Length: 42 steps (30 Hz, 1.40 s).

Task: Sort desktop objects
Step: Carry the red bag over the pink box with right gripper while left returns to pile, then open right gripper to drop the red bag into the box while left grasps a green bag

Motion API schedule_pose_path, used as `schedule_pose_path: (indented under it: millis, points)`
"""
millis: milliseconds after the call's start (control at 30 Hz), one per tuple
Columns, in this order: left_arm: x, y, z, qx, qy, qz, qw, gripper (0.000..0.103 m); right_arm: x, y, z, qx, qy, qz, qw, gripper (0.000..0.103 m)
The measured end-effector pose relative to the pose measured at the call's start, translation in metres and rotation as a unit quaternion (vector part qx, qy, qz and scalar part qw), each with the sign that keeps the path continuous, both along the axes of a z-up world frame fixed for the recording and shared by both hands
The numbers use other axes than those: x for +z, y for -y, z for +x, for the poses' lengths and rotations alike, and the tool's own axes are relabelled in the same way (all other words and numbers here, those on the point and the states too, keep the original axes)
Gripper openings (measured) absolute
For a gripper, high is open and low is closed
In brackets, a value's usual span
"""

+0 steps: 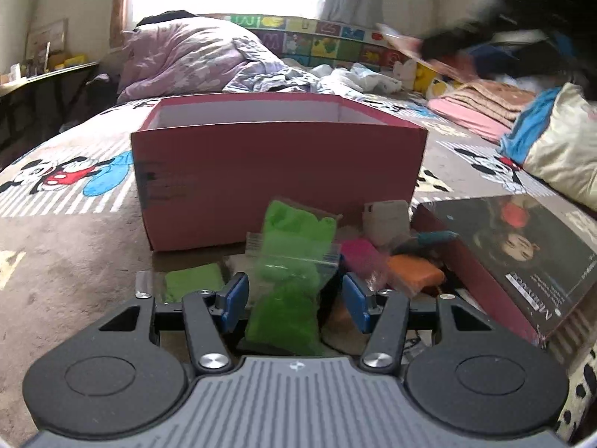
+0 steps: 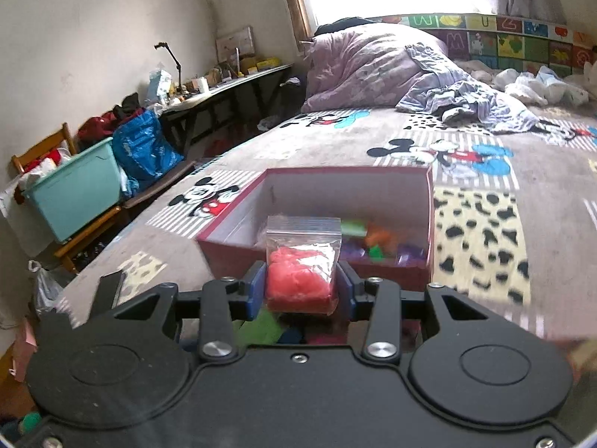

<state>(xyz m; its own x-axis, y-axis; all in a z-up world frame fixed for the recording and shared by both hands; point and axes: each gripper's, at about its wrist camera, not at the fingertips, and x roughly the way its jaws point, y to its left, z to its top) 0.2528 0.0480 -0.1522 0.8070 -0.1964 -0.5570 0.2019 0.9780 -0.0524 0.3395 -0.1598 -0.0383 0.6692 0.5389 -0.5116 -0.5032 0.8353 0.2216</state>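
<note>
In the left wrist view, a clear zip bag of green clay [image 1: 285,287] stands between the blue pads of my left gripper [image 1: 294,298], which is open with a gap on each side of the bag. Around it lie another green bag [image 1: 194,280], a pink bag [image 1: 358,257], an orange bag [image 1: 414,276] and a white item [image 1: 386,220]. Behind them stands the pink box [image 1: 280,171]. My right gripper [image 2: 300,291] is shut on a zip bag of red clay [image 2: 300,276], held just in front of the box [image 2: 431,205], where several coloured bags lie.
Everything sits on a cartoon-print bed cover [image 2: 481,224]. A book with a picture cover [image 1: 522,254] leans at the right of the pile. A quilt heap [image 2: 373,63] lies at the back. Beside the bed are a teal bin [image 2: 78,190], a blue bag [image 2: 145,149] and a desk [image 2: 231,82].
</note>
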Motion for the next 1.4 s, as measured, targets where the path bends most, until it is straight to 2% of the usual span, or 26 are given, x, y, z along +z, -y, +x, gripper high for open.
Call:
schedule_pose_path:
  millis: [167,467,733,1200,1300,1400]
  points:
    - [-0.005,0.003,0.000,-0.003,-0.006,0.012,0.9999,0.054,0.002,-0.013,0.041,-0.010,-0.015,-0.032,0.999,0.040]
    - [-0.004,-0.005,0.002,0.003,-0.007,0.003,1.0000,0.054,-0.006,-0.040,0.088,-0.007,-0.044,-0.115,0.992,0.040]
    - [-0.006,-0.010,0.005,0.005,-0.013,0.000,0.9999,0.054,-0.025,-0.066,0.139,0.000,-0.093,-0.186,0.978,0.040]
    - [-0.014,-0.015,0.013,0.003,-0.025,0.002,0.9997,0.054,-0.064,-0.077,0.189,-0.026,-0.155,-0.240,0.958,0.040]
    - [-0.016,-0.013,0.015,0.000,-0.028,0.006,0.9996,0.054,-0.065,-0.076,0.188,-0.028,-0.154,-0.244,0.957,0.046]
    - [-0.017,-0.009,0.015,-0.005,-0.028,0.013,0.9995,0.054,-0.059,-0.074,0.185,-0.033,-0.145,-0.240,0.959,0.065]
